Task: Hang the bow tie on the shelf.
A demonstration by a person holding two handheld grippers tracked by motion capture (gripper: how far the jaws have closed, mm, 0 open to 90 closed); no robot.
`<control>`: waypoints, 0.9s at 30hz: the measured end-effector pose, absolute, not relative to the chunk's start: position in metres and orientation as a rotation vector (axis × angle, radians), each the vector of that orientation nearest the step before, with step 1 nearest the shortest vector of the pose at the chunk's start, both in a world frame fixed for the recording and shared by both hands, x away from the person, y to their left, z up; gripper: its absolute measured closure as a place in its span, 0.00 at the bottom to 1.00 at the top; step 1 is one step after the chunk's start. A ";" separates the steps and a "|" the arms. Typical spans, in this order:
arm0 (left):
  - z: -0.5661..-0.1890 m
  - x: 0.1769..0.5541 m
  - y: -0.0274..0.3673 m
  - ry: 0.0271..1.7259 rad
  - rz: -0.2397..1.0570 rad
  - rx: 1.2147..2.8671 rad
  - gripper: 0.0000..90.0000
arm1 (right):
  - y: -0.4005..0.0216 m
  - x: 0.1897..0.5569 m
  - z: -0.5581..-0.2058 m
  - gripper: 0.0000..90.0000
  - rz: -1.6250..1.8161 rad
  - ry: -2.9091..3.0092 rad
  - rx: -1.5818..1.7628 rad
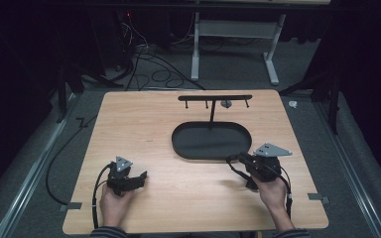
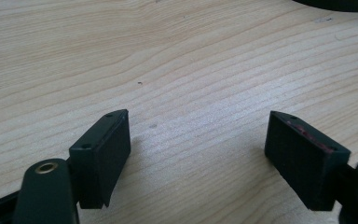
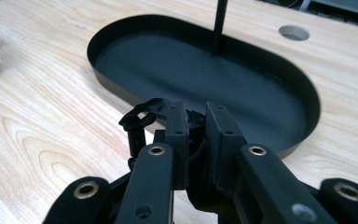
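The right gripper [image 3: 196, 122] is seen closed on a small black chain [image 3: 137, 122]: its two jaws are pressed close together around a dark bunch of links, and a short loop of the chain is left hanging out at the left side of the jaws in the right gripper view. In the high view the right gripper [image 1: 238, 159] is held above the table [image 1: 144, 114], just beside the near right end of the tray [image 1: 178, 144], with the chain [image 1: 234, 166] drooping under its tip. The tray [image 3: 289, 79] is an oval black one with a low wall, and from its far side a thin post [image 1: 211, 113] is raised, on which a bar [image 1: 213, 97] with small pegs is carried. The left gripper [image 2: 198, 140] is kept wide open, with nothing between its jaws, and bare wood is seen under them. In the high view the left gripper [image 1: 140, 177] is placed low over the near left part of the table, well apart from the tray and from the right gripper.
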State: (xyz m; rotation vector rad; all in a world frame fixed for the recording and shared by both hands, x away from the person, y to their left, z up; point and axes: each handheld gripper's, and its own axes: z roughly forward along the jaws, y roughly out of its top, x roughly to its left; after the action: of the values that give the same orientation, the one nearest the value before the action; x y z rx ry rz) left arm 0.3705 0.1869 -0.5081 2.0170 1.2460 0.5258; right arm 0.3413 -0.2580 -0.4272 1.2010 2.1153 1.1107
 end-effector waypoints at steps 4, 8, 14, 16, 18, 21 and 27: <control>-0.508 0.371 0.187 1.246 0.526 2.018 0.25 | -0.262 0.343 -0.420 0.91 1.116 2.092 1.198; -0.508 0.371 0.187 1.246 0.526 2.017 0.25 | -0.266 0.346 -0.414 0.91 1.123 2.072 1.198; -0.508 0.371 0.187 1.245 0.525 2.018 0.25 | -0.269 0.348 -0.399 0.91 1.139 2.032 1.191; -0.508 0.370 0.187 1.245 0.526 2.018 0.25 | -0.272 0.350 -0.394 0.91 1.146 2.019 1.190; -0.508 0.370 0.187 1.245 0.525 2.018 0.25 | -0.273 0.353 -0.390 0.91 1.154 2.011 1.201; -0.508 0.370 0.187 1.245 0.526 2.019 0.25 | -0.274 0.357 -0.385 0.91 1.148 2.006 1.195; -0.508 0.370 0.187 1.245 0.526 2.019 0.25 | -0.276 0.368 -0.380 0.91 1.157 1.995 1.212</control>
State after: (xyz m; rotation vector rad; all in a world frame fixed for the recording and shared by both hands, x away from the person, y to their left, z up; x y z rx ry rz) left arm 0.3705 0.1869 -0.5080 2.0195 1.2448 0.5256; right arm 0.3676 -0.2763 -0.3796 1.2115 1.9954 1.1572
